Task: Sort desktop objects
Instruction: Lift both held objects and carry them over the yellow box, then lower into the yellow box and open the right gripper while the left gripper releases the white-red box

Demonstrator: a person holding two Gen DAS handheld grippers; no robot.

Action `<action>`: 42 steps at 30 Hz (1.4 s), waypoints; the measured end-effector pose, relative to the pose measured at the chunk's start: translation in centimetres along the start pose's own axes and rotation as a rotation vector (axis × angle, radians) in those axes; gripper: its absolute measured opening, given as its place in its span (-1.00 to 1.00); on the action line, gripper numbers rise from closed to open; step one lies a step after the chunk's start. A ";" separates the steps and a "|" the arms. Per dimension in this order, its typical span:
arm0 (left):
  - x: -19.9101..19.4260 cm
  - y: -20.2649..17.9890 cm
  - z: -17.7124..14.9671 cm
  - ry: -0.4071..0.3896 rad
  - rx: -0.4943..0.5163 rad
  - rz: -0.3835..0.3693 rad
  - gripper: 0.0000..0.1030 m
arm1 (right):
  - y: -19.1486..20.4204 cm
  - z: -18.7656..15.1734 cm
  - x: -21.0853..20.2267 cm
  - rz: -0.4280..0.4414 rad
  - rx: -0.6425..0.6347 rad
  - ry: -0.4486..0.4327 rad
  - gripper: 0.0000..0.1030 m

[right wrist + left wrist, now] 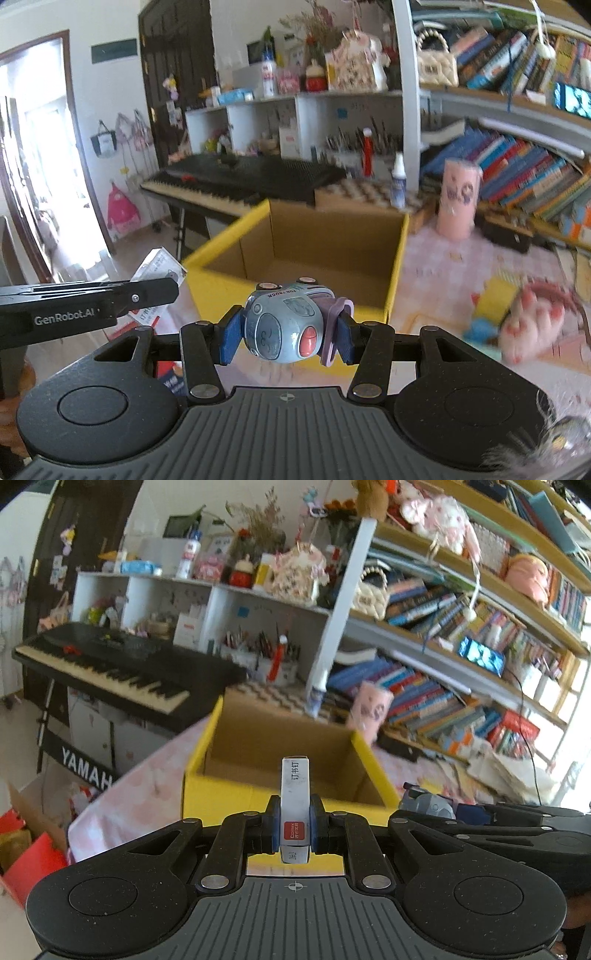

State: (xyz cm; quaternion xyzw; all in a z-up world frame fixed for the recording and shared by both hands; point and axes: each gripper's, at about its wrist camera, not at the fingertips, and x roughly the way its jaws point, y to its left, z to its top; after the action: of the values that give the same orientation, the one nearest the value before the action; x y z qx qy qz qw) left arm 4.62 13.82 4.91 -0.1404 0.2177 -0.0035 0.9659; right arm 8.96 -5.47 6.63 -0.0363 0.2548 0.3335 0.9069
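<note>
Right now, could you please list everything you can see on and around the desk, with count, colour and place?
Cardboard box: one, yellow outside, brown inside, open, just ahead of both claws.
Staples box: one, white and grey with a red label, clamped in the left claw.
Toy watch: one, light blue with a lilac strap, clamped in the right claw.
Pink cylinder: one, pink with a print, upright on the desk right of the cardboard box.
Small bottle: one, white and blue, behind the cardboard box.
Keyboard: one, black, left of the desk.
Books: many, mixed colours, on shelves at right.
Pink plush: one, blurred, on the desk at right.
Left claw: shut on the staples box.
Right claw: shut on the toy watch.
</note>
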 end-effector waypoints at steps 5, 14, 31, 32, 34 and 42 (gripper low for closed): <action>2.6 -0.3 2.0 -0.037 -0.002 0.027 -0.73 | -1.9 2.9 2.3 0.024 -0.027 -0.037 -0.08; 7.9 -1.3 3.1 -0.002 -0.008 0.071 -0.73 | -5.9 5.0 5.6 0.048 -0.047 -0.027 -0.08; 14.9 -1.9 1.9 0.160 0.081 0.157 -0.73 | -8.9 6.8 11.2 0.115 -0.102 0.020 -0.08; 15.1 -1.8 1.9 0.167 0.081 0.159 -0.73 | -8.8 7.0 11.5 0.120 -0.108 0.024 -0.08; 15.6 -1.8 1.8 0.183 0.085 0.162 -0.73 | -8.8 7.3 12.3 0.137 -0.120 0.036 -0.08; 17.4 -1.8 1.3 0.277 0.123 0.161 -0.73 | -8.4 8.2 16.6 0.185 -0.194 0.143 -0.08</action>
State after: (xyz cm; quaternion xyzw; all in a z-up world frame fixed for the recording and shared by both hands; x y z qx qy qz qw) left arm 20.97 11.24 -0.80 -0.0612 0.3587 0.0414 0.9305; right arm 28.59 -0.33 4.81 -0.1238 0.2874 0.4352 0.8442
